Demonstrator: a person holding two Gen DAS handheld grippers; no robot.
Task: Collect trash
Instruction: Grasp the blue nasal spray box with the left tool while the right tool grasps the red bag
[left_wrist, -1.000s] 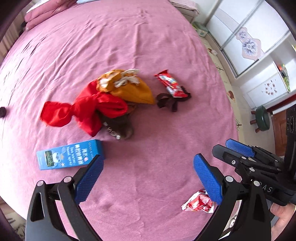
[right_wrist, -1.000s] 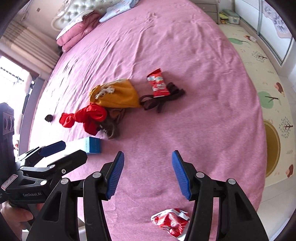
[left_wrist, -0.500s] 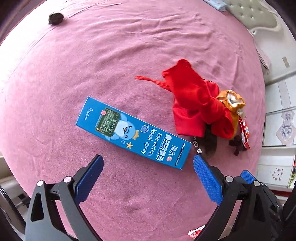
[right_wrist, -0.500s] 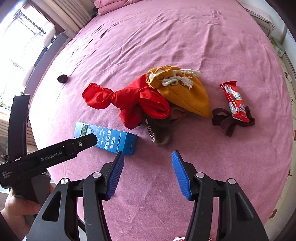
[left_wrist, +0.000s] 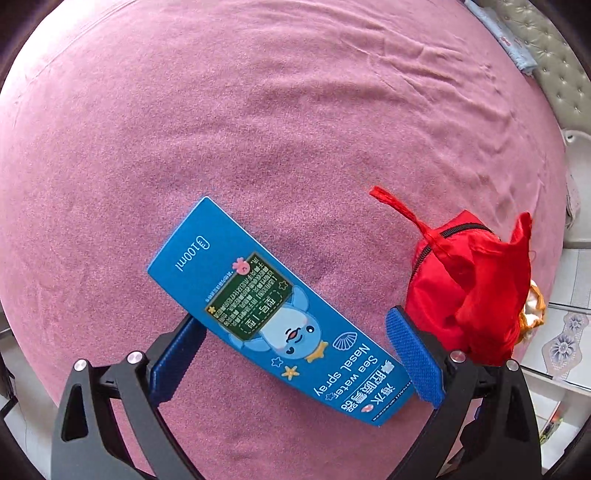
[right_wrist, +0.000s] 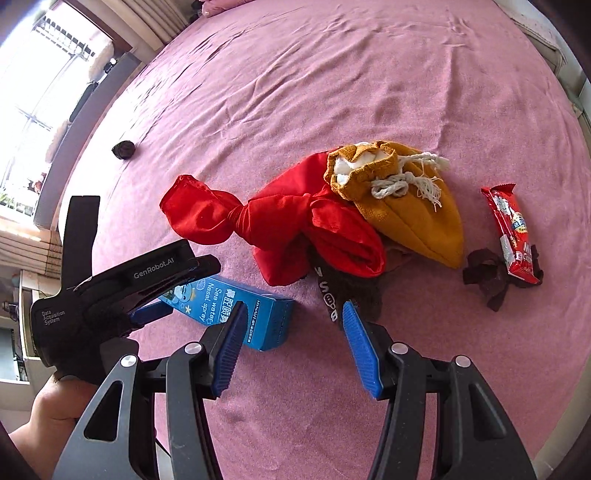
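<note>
A blue nasal spray box (left_wrist: 280, 314) lies flat on the pink bedspread (left_wrist: 258, 129). My left gripper (left_wrist: 295, 317) points down over it, open, with the box lying slantwise between its pads (left_wrist: 413, 354); neither pad presses on it. In the right wrist view a hand holds that left gripper (right_wrist: 166, 291) over the box (right_wrist: 255, 314). My right gripper (right_wrist: 293, 306) hangs open and empty just beside the box's near end. A red snack wrapper (right_wrist: 513, 236) lies at the far right.
A red cloth bag (right_wrist: 288, 225), a mustard drawstring pouch (right_wrist: 406, 206) and a dark garment (right_wrist: 351, 291) are piled behind the box. A dark strap (right_wrist: 487, 277) lies by the wrapper. A small black object (right_wrist: 123, 149) sits near the bed's left edge.
The left gripper rolled and came down from beside the pile until its fingers stand around the blue box. The right gripper swung left toward the pile; the crumpled red wrapper near the bed's edge left view.
</note>
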